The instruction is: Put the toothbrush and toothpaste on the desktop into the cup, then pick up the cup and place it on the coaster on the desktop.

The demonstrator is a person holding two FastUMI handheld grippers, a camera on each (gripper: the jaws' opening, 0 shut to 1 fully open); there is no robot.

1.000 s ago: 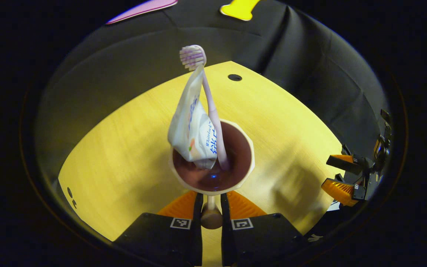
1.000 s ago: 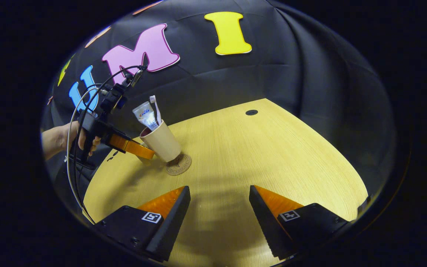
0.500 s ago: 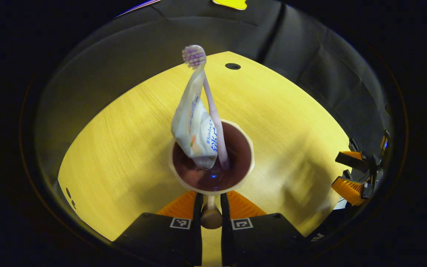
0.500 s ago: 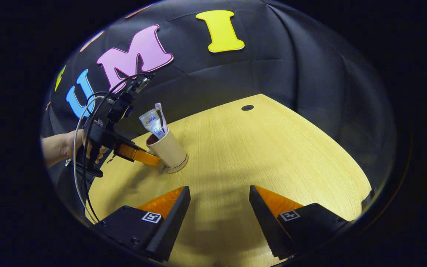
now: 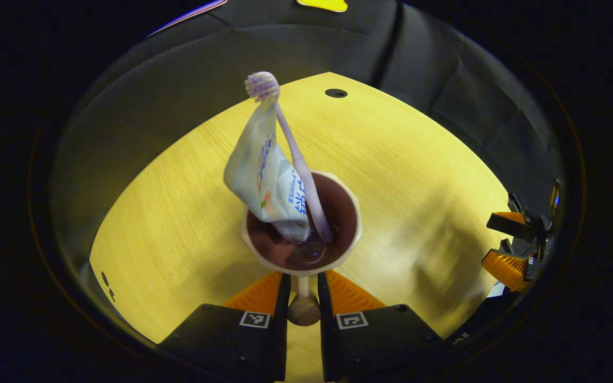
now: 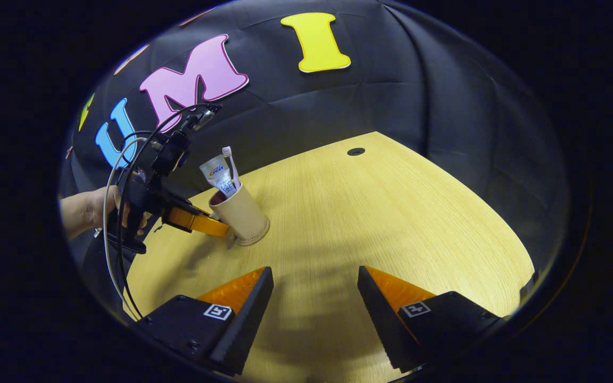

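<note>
Right tongs point(image 6: 314, 298): wide apart, holding nothing, low over the bench point(image 6: 391, 213), seemingly parked clear of the work.

Left tongs point(image 5: 302, 290): closed on the cup point(image 5: 301, 226), gripping it near the rim; seen also from the right gripper view point(image 6: 216, 227), a hand point(image 6: 91, 210) behind.

Cup: tan, tilted slightly, base resting on the coaster point(image 6: 256, 236), likely gripped until it settles.

Toothbrush point(image 5: 290, 151) and toothpaste point(image 5: 264, 175): upright inside the cup, leaning on the rim.

Change: a second ago the cup hung above the coaster, which lay exposed; now the cup covers most of it. Release remains.
</note>
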